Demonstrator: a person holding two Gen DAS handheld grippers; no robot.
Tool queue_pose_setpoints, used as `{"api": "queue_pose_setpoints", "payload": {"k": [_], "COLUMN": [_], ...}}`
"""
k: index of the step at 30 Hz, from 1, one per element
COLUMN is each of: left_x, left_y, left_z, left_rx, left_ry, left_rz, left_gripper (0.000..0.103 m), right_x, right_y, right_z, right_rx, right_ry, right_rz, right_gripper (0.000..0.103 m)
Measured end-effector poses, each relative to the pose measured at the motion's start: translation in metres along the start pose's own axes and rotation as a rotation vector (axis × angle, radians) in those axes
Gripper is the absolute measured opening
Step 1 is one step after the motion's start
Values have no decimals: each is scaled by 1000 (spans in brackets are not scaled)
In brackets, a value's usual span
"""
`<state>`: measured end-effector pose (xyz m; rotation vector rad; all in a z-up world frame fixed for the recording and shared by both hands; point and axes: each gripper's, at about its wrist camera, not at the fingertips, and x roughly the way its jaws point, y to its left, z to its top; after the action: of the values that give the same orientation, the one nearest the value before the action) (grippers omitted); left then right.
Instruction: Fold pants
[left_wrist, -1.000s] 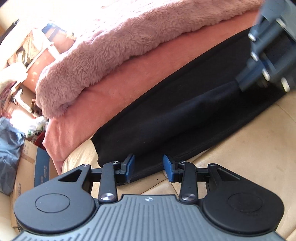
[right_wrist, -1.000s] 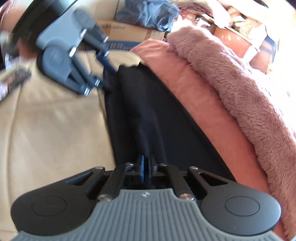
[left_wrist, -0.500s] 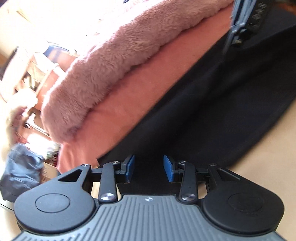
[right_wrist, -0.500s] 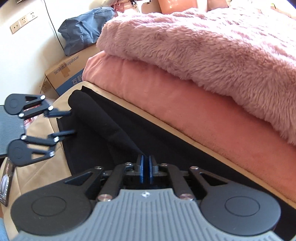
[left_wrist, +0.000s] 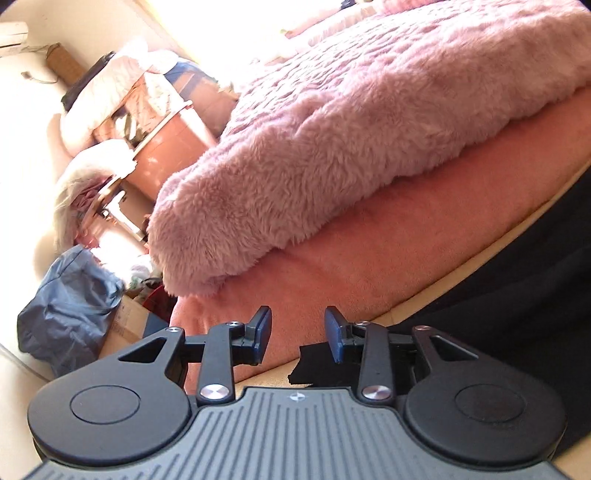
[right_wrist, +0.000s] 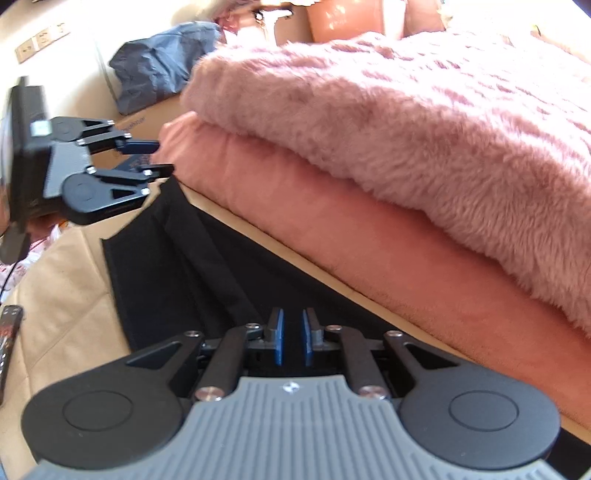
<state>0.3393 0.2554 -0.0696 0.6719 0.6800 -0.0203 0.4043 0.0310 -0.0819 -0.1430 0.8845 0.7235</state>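
Note:
Black pants (right_wrist: 192, 266) lie stretched along the beige bed surface (right_wrist: 62, 280), beside a pink blanket. In the left wrist view the pants (left_wrist: 517, 295) run off to the right. My left gripper (left_wrist: 298, 336) is open and empty at the pants' far corner; it also shows in the right wrist view (right_wrist: 160, 158), above that corner. My right gripper (right_wrist: 291, 341) has its jaws slightly apart, low over the pants at the near end, with dark cloth behind the gap; no fold is pinched between them.
A folded salmon blanket (right_wrist: 332, 229) with a fluffy pink blanket (right_wrist: 406, 122) on top lies along the pants' far side. A blue bag (right_wrist: 159, 70) on a cardboard box stands beyond the bed. A dark remote-like object (right_wrist: 7, 332) lies at the left edge.
My right gripper was shut on a raised fold of the pants; its jaws have now parted and the cloth lies flatter. My left gripper has shifted toward the pants' end corner, still open.

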Motion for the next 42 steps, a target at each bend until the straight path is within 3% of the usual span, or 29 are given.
{"api": "queue_pose_setpoints", "payload": {"k": [2,5,8,11,18,24,28,31,32,38,42], "left_x": [-15,-29,-30,-19,4,8,11,5,0,-29,-45], "left_y": [-3,-23,-51,-66,-68,-85,-84,-80,-78,-53,-38], "left_z": [-5,-20,-42,-60,-67,-62,-55,-53,-53,-52,-62], "left_rx": [73,269,464,551,538,630,627,613,608,591,607], "left_ry": [-17,-16,-6,11,29,-10,12,1,-2,-21,15], "left_rz": [-63,-97,-67,-12,66,100,45,20,15,-4,-67], "left_gripper": [40,40,41,42,42,40,17,10,7,3,2], "right_x": [-7,-6,5,13,23,29,30,27,25,0,-10], "right_y": [12,32,48,60,58,53,49,49,48,49,63], "right_z": [-2,-9,-14,-21,-32,-35,-35,-34,-33,-26,-26], "right_rx": [-68,-183,-283,-374,-443,-396,-358,-353,-345,-287,-263], "right_ry": [-8,-12,-6,-4,23,28,31,24,19,-21,-17], "right_rz": [12,-2,-28,-71,-115,-98,-75,-79,-72,-16,63], "right_gripper": [7,7,13,16,16,16,14,0,0,0,0]}}
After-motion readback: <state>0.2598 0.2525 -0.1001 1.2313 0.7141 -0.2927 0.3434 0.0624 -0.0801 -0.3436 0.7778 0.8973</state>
